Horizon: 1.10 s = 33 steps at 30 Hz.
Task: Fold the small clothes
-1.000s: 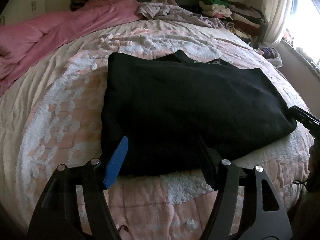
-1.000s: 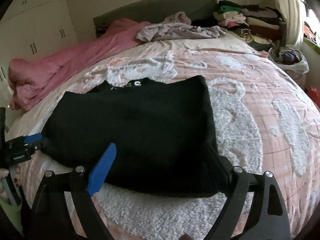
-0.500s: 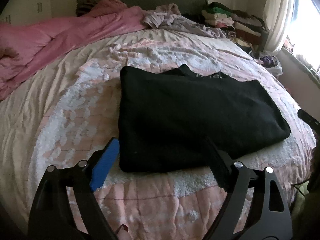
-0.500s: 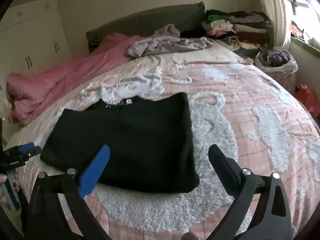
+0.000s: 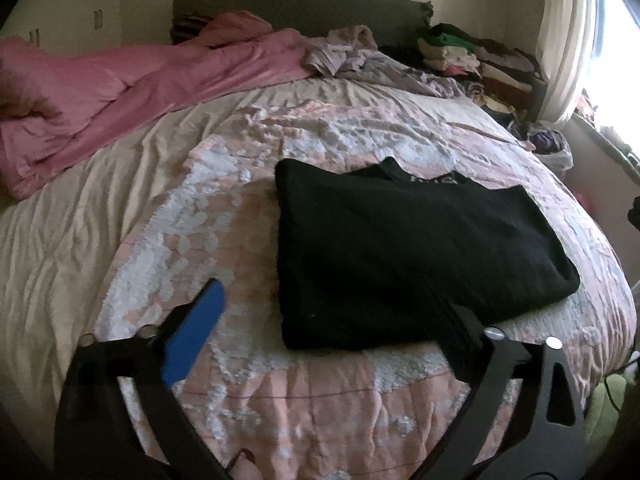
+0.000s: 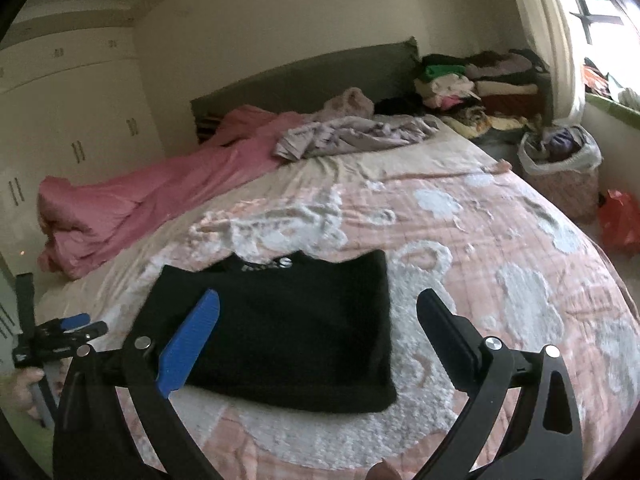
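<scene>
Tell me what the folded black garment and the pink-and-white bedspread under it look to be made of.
Folded black garment: apparently a thick knit or fleece; its surface is matte and fuzzy, its folded edges bulky and rounded. Pink-and-white bedspread: likely quilted cotton with tufted, chenille-like white motifs; stitched grid lines cross the pink ground, and the white patches stand up nubbly. Exact fibres cannot be told.

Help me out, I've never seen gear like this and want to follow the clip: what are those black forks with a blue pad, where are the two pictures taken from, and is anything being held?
No robot here: a person holds one pair of tongs in each hand, with a camera on each looking along its fingers. One picture looks past the left tongs, whose jaws are opening, the other past the right tongs, which are open. Neither holds anything. On the pink bedspread lies a folded black garment. The left tongs also show at the right view's edge.
</scene>
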Each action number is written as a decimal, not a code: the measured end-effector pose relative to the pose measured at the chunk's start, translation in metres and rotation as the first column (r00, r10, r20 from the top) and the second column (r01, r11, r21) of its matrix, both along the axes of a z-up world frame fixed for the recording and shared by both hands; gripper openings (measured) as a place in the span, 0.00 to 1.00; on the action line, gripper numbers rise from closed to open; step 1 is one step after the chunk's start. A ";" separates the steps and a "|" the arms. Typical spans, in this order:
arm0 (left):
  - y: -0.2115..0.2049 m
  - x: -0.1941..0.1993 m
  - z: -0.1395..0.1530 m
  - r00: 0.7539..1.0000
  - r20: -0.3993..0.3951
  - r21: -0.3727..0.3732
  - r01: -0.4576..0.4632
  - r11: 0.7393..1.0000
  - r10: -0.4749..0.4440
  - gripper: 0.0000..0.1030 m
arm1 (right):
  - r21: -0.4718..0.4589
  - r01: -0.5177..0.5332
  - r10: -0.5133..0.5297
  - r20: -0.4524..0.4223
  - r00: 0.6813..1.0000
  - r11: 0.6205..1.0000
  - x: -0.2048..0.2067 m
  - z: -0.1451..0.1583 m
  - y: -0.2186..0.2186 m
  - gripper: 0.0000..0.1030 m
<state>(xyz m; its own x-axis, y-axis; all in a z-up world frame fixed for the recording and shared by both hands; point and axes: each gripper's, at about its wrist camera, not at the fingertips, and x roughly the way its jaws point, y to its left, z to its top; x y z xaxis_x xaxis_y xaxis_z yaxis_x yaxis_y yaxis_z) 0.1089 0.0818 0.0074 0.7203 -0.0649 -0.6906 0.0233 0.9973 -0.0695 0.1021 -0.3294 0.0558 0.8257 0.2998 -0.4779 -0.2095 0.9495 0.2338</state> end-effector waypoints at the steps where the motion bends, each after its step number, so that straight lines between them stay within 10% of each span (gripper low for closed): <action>1: 0.002 -0.001 0.001 1.000 0.005 0.002 -0.005 1.000 0.005 0.90 | 0.003 -0.015 0.015 0.007 1.000 1.000 0.000 0.005 0.004 0.96; 18: 0.032 0.003 0.009 0.997 0.031 0.006 -0.076 0.997 0.075 0.91 | 0.026 -0.208 0.206 0.070 0.976 0.978 0.023 0.059 0.079 0.96; 33: 0.058 0.023 -0.005 0.989 0.009 -0.013 -0.151 0.988 0.151 0.91 | -0.074 -0.363 0.362 -0.032 0.932 0.929 0.037 0.006 0.177 0.96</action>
<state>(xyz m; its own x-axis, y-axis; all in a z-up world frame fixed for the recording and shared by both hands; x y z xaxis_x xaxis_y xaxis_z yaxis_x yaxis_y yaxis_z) 0.1316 0.1402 0.0029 0.7295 0.0363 -0.6830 -0.1266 0.9885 -0.0827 0.1388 -0.1524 0.0613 0.6590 0.5386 -0.5250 -0.5395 0.8249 0.1690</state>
